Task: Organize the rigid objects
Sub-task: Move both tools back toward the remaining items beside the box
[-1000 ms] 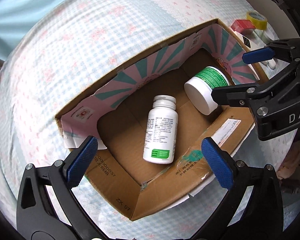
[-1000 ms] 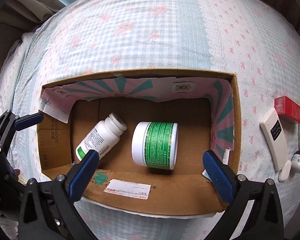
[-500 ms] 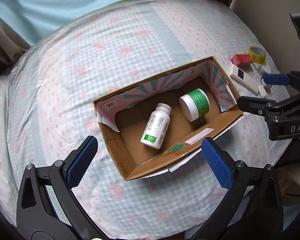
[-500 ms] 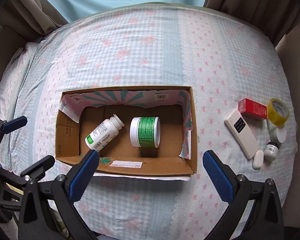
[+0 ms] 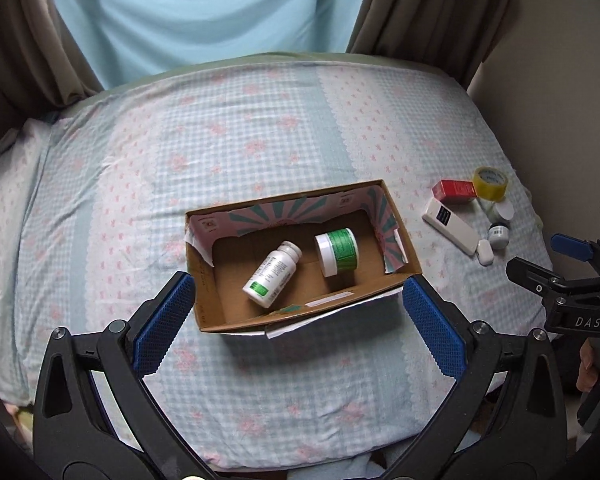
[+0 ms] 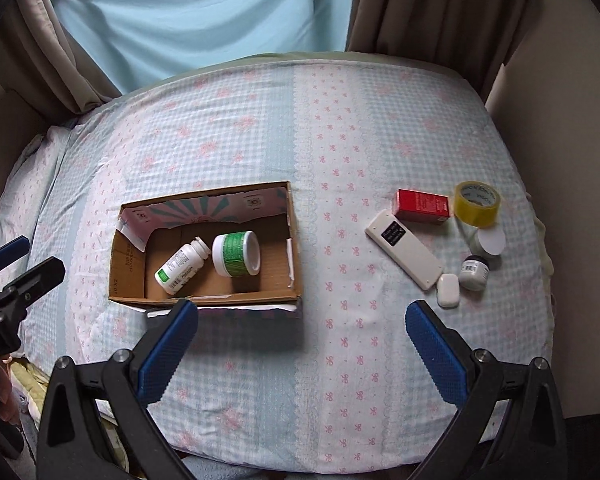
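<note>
An open cardboard box [image 5: 404, 240] [image 6: 294, 256] lies on the bed. Inside it lie a white pill bottle [image 5: 272, 274] [image 6: 182, 266] and a green-labelled white jar [image 5: 337, 251] [image 6: 236, 254], both on their sides. To the box's right lie a red box [image 6: 420, 206], a yellow tape roll [image 6: 477, 204], a white remote [image 6: 404, 248], a small white case [image 6: 448, 290] and a small jar [image 6: 474, 272]. My left gripper [image 5: 298, 320] is open and empty, high above the box's near edge. My right gripper [image 6: 302, 344] is open and empty, high above the bed between box and loose items.
The bed [image 6: 340, 128] has a blue-and-pink checked sheet. Curtains [image 6: 420, 4] and a light blue panel stand behind it. A beige wall [image 5: 560, 120] runs along the right side. The loose items show in the left wrist view near the right edge [image 5: 460, 216].
Both grippers have pulled up and back from the box, so the whole bed shows. The right gripper has shifted rightward toward the loose items. Both stay open and empty.
</note>
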Demonstrator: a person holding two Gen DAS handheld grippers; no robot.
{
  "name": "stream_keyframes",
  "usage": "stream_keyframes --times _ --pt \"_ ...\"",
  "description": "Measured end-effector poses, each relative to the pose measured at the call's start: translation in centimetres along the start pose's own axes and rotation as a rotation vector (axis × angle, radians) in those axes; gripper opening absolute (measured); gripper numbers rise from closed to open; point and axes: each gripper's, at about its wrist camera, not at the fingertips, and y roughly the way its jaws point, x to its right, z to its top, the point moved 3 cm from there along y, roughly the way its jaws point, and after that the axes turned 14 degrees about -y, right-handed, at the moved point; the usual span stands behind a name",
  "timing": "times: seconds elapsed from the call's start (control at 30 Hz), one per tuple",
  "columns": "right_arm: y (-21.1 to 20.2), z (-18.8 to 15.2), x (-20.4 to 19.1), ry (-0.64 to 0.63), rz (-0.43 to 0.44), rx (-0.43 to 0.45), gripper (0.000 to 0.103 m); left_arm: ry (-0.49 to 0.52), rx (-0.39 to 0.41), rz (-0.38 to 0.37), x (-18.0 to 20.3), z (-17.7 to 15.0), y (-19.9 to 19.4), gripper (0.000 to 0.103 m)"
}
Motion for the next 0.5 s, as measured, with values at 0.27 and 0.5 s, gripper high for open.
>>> stream_keyframes --times 0.27,0.5 --pt "-1.7 -4.5 8.9 0.054 -0.064 0.024 0.103 0.082 0.004 -0.017 8.6 -1.8 -0.1 0.103" --pt "-0.9 -6.9 18.2 0.084 -0.089 0.020 0.103 0.129 -0.026 -0.016 17.8 -1.8 3.1 0.103"
